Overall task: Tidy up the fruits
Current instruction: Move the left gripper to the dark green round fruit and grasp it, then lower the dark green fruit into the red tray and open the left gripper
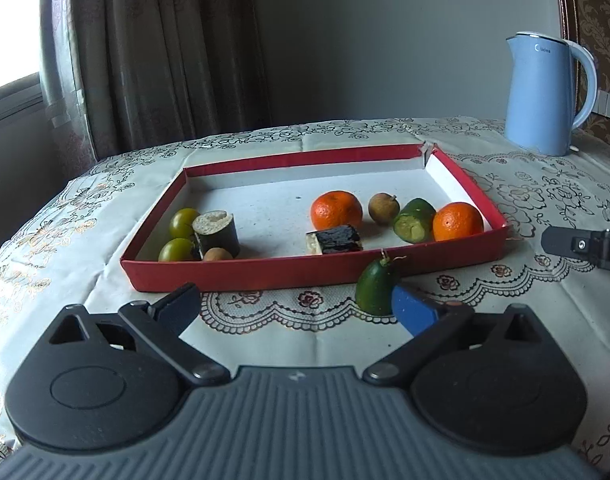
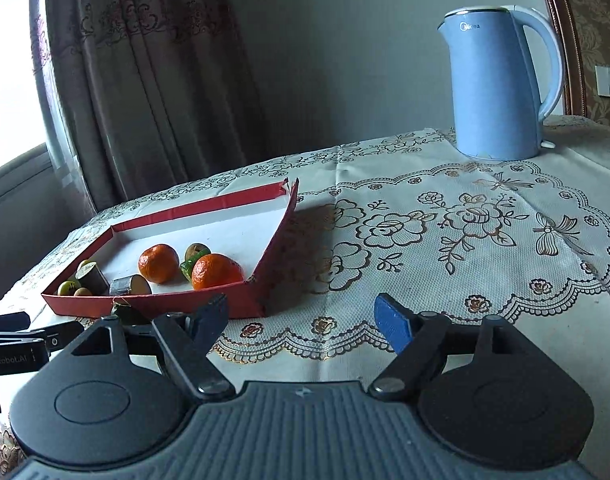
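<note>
kettle: blue, "Midea" on its side | left gripper: jaws spread, empty, "LeoRobot.AI" on its body | right gripper: released, empty | red tray: holds fruit

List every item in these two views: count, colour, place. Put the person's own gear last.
tray: 1, red outside, white inside, on the tablecloth.
oranges: 2, orange, right half of the tray.
green tomatoes: 2, yellow-green, tray's left near corner.
longans: 2, brown, one beside the oranges, one at the left near corner.
sugarcane pieces: 2, dark skin, pale cut ends, in the tray.
cucumber piece in tray: 1, green, between the oranges.
cucumber piece outside: 1, green, on the cloth before the tray's near wall.
kettle: 1, light blue, far right.
tablecloth: 1, cream, floral.
curtain: brown, behind, left.
left gripper: black, one blue pad, jaws open.
right gripper: same, jaws open, empty.
</note>
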The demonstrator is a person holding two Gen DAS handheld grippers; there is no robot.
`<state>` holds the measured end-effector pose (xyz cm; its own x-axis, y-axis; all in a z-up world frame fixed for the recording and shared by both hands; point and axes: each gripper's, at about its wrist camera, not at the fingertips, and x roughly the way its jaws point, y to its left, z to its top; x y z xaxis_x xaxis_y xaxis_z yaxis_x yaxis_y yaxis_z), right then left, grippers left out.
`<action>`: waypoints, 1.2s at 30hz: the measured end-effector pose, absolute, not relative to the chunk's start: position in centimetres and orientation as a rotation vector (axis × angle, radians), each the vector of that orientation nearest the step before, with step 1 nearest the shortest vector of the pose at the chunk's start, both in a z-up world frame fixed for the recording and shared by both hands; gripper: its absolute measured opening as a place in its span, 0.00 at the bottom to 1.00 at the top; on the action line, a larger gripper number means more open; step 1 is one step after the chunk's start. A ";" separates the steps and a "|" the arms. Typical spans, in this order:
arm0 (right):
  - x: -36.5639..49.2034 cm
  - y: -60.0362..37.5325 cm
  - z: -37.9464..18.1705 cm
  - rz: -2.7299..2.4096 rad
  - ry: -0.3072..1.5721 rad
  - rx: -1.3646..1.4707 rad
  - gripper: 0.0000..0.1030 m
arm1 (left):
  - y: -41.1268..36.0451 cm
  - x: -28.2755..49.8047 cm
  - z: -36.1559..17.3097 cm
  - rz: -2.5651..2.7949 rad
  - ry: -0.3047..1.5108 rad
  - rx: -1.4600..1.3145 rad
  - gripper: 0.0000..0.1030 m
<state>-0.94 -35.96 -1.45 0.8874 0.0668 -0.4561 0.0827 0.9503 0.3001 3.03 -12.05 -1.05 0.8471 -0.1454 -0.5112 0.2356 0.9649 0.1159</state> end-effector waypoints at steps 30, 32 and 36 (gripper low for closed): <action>-0.8 -36.9 -1.9 0.019 0.489 0.391 0.77 | -14.9 7.1 -2.8 -0.235 0.647 0.116 0.51; -0.8 -36.9 -1.9 0.019 0.489 0.392 0.77 | -14.9 7.0 -2.8 -0.245 0.645 0.115 0.47; -0.8 -37.1 -2.0 0.020 0.491 0.399 0.77 | -15.0 6.5 -2.7 -0.254 0.636 0.125 0.27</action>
<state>-0.76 -37.08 -1.97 0.8833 0.1129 -0.4550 0.0764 0.9229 0.3773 6.54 -15.02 -2.68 0.7750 -0.1960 -0.6008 0.2723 0.9615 0.0376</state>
